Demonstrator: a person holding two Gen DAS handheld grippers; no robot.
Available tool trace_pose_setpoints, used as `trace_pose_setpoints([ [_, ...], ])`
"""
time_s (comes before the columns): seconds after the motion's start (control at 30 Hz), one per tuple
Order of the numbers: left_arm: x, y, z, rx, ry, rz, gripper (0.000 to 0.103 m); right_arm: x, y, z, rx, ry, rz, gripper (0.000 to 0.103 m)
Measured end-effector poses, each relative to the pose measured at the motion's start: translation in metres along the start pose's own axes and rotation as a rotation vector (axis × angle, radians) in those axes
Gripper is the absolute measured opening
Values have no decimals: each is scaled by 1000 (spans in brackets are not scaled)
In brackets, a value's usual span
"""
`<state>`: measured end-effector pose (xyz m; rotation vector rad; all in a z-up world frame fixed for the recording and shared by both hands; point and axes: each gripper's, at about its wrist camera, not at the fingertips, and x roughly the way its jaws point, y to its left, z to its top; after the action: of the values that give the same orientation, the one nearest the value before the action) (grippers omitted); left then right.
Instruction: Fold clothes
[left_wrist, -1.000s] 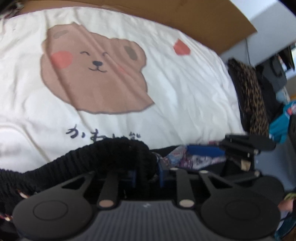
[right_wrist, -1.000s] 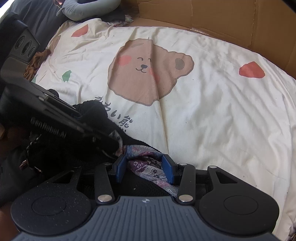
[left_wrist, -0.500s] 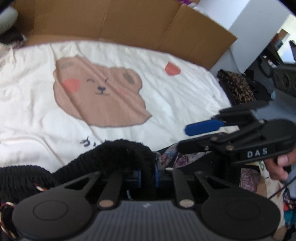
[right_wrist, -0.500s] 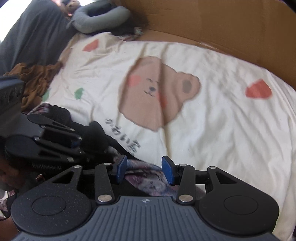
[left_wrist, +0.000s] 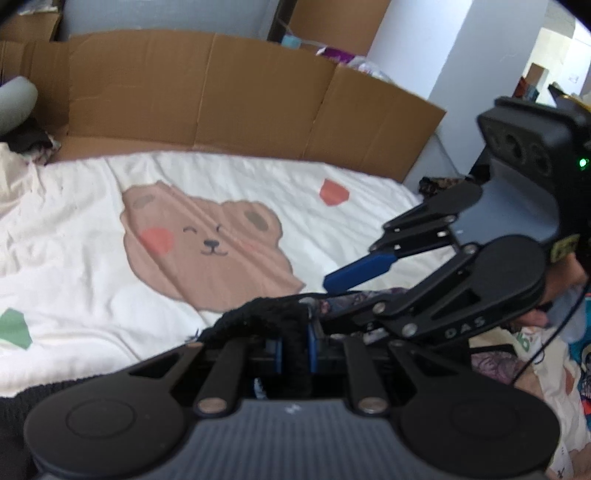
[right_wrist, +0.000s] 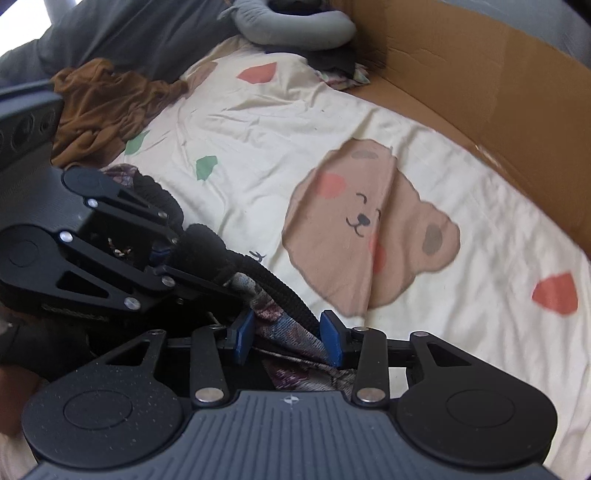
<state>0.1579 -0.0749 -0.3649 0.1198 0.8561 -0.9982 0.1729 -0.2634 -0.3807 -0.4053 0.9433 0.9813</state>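
Left to right. A brown garment (right_wrist: 99, 107) lies crumpled at the far left of the bear-print sheet (right_wrist: 266, 140), and a grey pillow (right_wrist: 291, 26) lies at the sheet's far edge beside the cardboard wall (right_wrist: 480, 62). The left gripper (left_wrist: 294, 347), near left, has its blue pads pressed together on the black knit edge (left_wrist: 266, 314) of the garment. The right gripper (right_wrist: 288, 338), just to its right, has been closing its jaws: they stand partly spread with the garment's patterned fabric (right_wrist: 284, 325) bunched between the pads, and both pads touch the cloth. The garment hangs between both tools at the near edge of the sheet.
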Motion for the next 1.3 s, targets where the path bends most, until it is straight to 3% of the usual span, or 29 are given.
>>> trace_pose_setpoints([
  [0.43,-8,-10,-5,173,-16,-5,13,0,26,23,-371,19,17,44],
  [0.6,-9,-8,-6,179,-12,-17,12,9,34,25,-463,51,52,32],
  [1.1,-12,-13,-12,289,11,-71,12,14,48,16,-610,86,58,32],
  [1.13,-13,-11,-12,277,10,-69,12,14,48,15,-611,88,64,31],
  [1.23,-13,-6,-11,232,7,-64,12,13,44,14,-576,79,88,2],
  [1.3,-12,-4,-9,211,6,-59,13,12,41,12,-545,67,83,1],
])
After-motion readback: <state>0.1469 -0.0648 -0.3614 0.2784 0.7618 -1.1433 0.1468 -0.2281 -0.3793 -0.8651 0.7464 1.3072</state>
